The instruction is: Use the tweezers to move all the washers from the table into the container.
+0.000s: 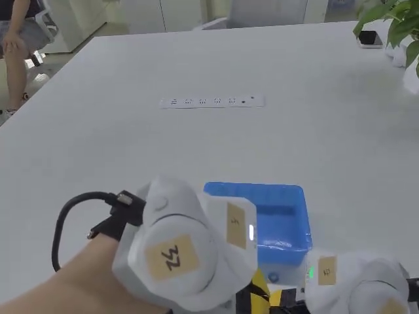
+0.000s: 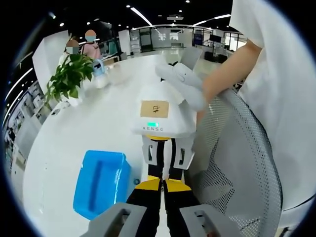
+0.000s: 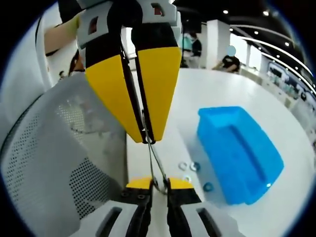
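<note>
My two grippers meet tip to tip just in front of the table's near edge. The left gripper (image 3: 147, 139) comes down from above with its yellow fingers pressed on the thin metal tweezers (image 3: 154, 165). The right gripper (image 3: 159, 185) is shut on the tweezers' other end. In the head view the left gripper (image 1: 260, 288) sits low at centre, with the right gripper's white body to its right. The blue container (image 1: 262, 212) (image 3: 239, 150) (image 2: 101, 182) stands open on the white table (image 1: 209, 144). Several small washers (image 3: 190, 170) lie on the table beside the container; one is blue (image 1: 273, 277).
A white power strip (image 1: 211, 101) lies mid-table. A potted plant (image 1: 393, 26) and a phone (image 1: 370, 38) are at the far right corner. A mesh chair (image 3: 64, 148) is close behind the grippers. A person (image 1: 13, 39) sits at the far left.
</note>
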Motion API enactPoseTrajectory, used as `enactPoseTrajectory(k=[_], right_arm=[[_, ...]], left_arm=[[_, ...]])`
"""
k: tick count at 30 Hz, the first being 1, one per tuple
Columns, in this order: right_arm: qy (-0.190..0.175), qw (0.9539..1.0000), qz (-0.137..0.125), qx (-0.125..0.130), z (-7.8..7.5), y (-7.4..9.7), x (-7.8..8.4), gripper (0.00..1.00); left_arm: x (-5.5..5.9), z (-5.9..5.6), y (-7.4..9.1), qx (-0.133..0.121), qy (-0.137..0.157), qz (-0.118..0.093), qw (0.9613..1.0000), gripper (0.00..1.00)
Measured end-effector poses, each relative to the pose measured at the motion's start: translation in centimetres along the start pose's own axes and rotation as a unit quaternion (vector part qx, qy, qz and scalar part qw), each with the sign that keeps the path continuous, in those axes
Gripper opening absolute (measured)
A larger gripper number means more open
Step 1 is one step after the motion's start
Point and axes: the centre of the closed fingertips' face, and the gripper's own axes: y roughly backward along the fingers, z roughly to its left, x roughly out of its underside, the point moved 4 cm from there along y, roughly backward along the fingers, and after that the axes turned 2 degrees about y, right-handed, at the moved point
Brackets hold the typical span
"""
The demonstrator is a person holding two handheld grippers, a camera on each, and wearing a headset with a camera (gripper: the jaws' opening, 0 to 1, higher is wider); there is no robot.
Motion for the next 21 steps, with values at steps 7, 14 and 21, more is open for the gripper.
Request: enactPoseTrajectory(k=[7,14,21], right_arm=[[-0.007,0.9996,-0.026,0.001,0.0,0.9,-0.9,0.1],[-0.004,0.9992,-0.039,0.008,0.1,1.4,-1.6,0.06],[-0.018,0.999,-0.04,0.011,-0.2,1.5,-1.3,0.04]], left_arm=[[-0.2,-0.1,-0.3,0.008,0.003,-0.001,1.0,0.0],[-0.3,-0.1,-0.6,0.005,0.002,-0.002,1.0,0.0],[0.8,0.1,-0.3,-0.085,0.131,-0.108,0.9818,0.32]])
